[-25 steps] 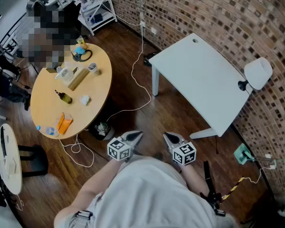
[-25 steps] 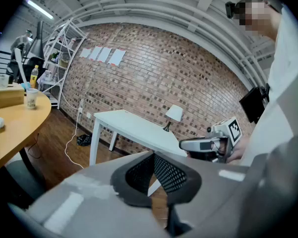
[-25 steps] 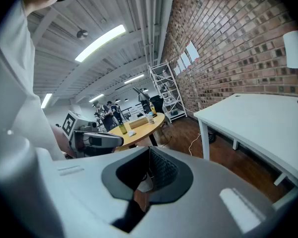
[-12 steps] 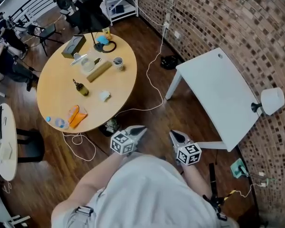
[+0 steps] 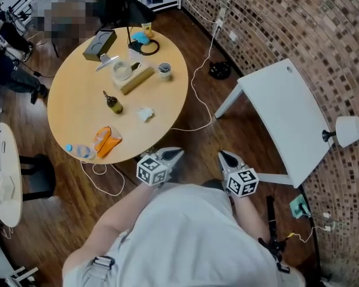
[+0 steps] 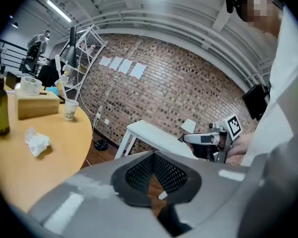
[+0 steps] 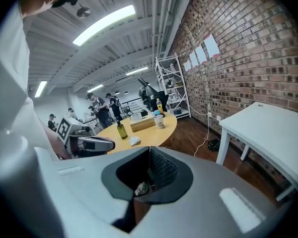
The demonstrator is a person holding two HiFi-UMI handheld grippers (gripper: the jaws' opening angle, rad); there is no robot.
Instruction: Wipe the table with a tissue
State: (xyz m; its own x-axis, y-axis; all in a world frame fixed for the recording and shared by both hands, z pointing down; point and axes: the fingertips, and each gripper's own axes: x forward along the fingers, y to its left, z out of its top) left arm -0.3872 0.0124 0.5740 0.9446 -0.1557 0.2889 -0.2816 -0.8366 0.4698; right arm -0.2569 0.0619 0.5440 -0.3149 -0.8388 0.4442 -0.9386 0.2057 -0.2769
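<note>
So far nothing is wiped: the crumpled tissue [image 5: 145,113] lies on the round table [image 5: 78,109], well apart from the left claw [image 5: 171,155] and right claw [image 5: 225,158], both closed and empty. Picking it up and wiping remain.

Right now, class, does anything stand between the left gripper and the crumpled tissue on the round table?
Nothing visible does. The left gripper is off the near edge of the round table, jaws together; only bare tabletop lies between it and the crumpled tissue. The green bottle stands beyond the tissue, off that line.
</note>
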